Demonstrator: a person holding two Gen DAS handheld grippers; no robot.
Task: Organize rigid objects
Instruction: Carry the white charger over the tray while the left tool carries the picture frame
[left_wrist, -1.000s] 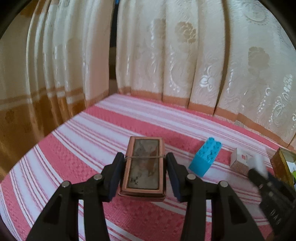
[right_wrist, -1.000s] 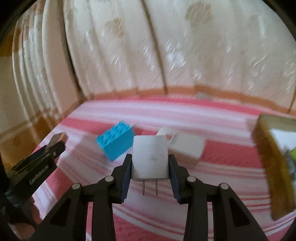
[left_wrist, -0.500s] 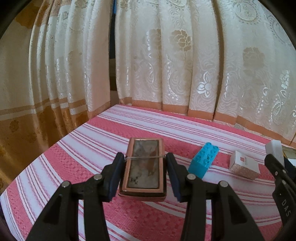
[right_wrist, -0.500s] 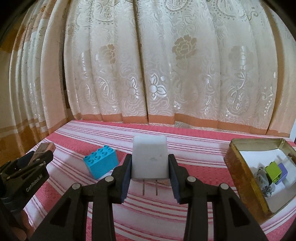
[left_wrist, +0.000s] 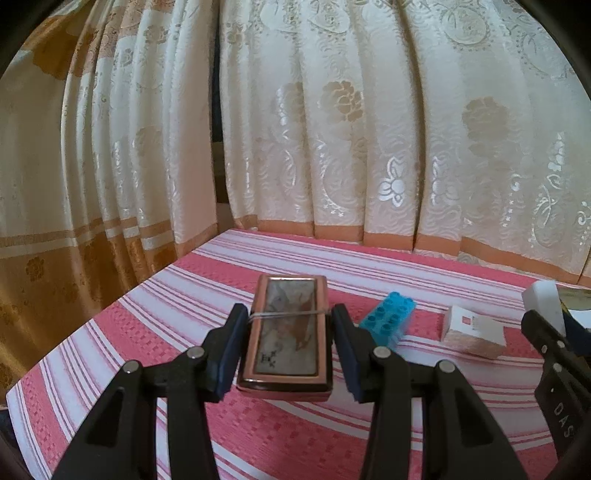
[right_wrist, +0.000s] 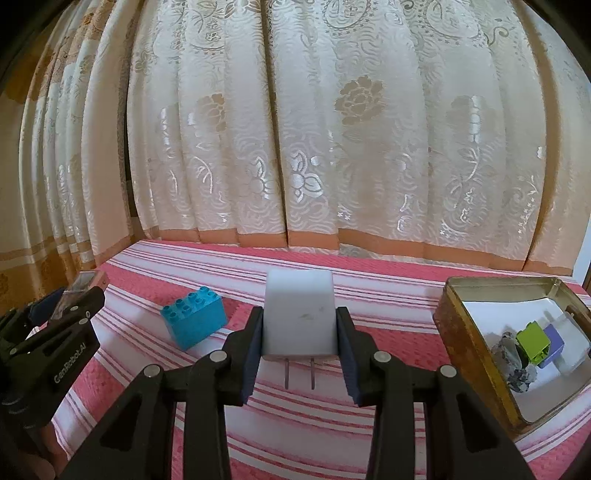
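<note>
My left gripper (left_wrist: 288, 347) is shut on a copper-rimmed flat case (left_wrist: 286, 332) with a marbled face and a band round it, held above the striped cloth. My right gripper (right_wrist: 299, 343) is shut on a white plug adapter (right_wrist: 299, 317), prongs pointing toward me, also held above the cloth. A blue toy brick (left_wrist: 388, 323) (right_wrist: 194, 319) and a small white and tan box (left_wrist: 474, 332) lie on the cloth between the grippers. A brass-coloured tin (right_wrist: 476, 354) at the right holds a green brick (right_wrist: 533, 339), a purple brick and a grey stone.
The table has a red and white striped cloth (left_wrist: 184, 295). Cream flowered curtains (left_wrist: 369, 129) hang close behind the table's far edge and along its left side. The right gripper shows at the right edge of the left wrist view (left_wrist: 554, 343).
Both grippers have risen and levelled, so more curtain shows. The right gripper has swung toward the right, bringing the tin into view. Both holds are unchanged.
</note>
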